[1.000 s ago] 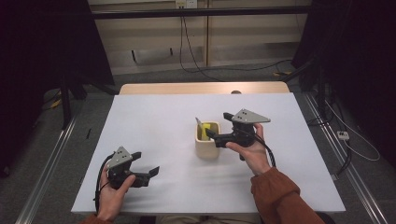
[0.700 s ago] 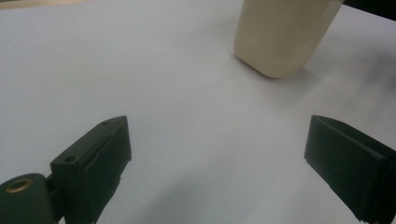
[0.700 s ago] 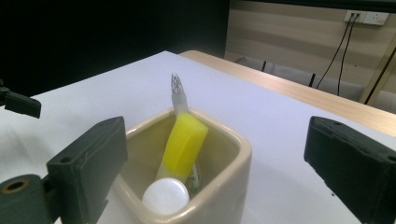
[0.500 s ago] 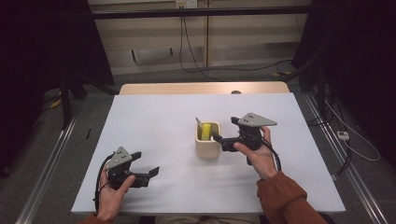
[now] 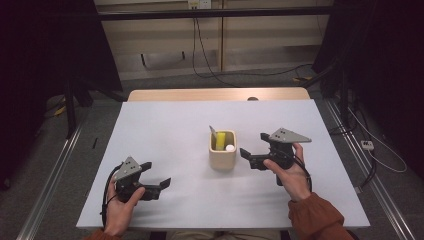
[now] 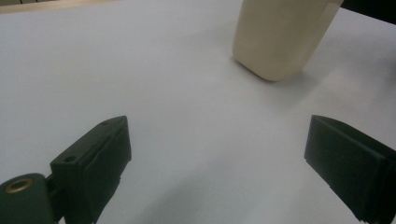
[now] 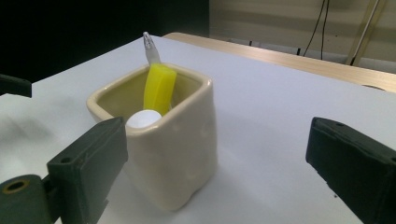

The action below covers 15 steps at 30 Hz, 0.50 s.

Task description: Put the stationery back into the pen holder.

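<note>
A cream square cup (image 5: 222, 156) stands at the middle of the white table (image 5: 165, 125). In it are a yellow piece (image 7: 159, 88), a white round-topped item (image 7: 143, 119) and a thin silver tip (image 7: 149, 46) that sticks out above the rim. My right gripper (image 5: 253, 145) hovers just right of the cup, open and holding nothing; in the right gripper view the cup (image 7: 163, 144) sits close before the left jaw. Near the front left of the table, my left gripper (image 5: 156, 174) stands open and holds nothing. The cup (image 6: 280, 37) shows ahead of it, well apart.
The white table ends in a wooden strip (image 5: 215, 95) at the far side. Cables (image 5: 380, 150) lie on the floor to the right, and a metal rail (image 5: 55, 175) runs along the left. Bare tabletop surrounds the cup.
My right gripper has drawn back to the right, from over the cup's rim to beside it. The left gripper and the cup have stayed put.
</note>
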Each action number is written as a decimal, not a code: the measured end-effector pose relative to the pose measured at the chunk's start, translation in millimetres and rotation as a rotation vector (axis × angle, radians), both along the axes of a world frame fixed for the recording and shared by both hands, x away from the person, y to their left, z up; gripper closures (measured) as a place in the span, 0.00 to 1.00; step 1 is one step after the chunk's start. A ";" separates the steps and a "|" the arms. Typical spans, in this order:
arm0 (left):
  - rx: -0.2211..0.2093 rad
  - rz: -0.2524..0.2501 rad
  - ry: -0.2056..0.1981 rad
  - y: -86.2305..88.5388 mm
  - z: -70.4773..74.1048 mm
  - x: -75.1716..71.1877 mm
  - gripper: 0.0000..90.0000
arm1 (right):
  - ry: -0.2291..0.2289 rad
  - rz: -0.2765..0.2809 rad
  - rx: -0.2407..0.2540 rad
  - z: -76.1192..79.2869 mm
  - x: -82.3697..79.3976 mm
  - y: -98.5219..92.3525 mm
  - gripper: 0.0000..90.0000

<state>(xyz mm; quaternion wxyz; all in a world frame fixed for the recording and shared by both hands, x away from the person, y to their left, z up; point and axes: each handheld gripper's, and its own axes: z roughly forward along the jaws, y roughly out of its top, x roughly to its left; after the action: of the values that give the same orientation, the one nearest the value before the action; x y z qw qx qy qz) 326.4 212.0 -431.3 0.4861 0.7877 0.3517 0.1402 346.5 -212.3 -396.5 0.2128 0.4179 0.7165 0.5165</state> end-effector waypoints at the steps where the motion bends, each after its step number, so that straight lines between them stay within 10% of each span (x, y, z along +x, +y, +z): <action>1: -0.003 0.002 0.001 -0.8 0.0 -0.2 0.08 | -0.001 -0.002 -0.001 -0.5 -1.0 -2.0 0.06; 15: -0.014 0.005 -0.003 -1.4 0.7 -0.3 0.08 | -0.001 -0.069 -0.046 -3.8 -17.0 -28.4 0.05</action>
<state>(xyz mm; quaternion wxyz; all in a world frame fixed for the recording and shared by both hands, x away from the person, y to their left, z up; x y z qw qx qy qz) 326.0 210.6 -430.6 0.4919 0.7832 0.3537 0.1400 329.5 -240.6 -400.3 0.2403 0.4369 0.7133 0.4926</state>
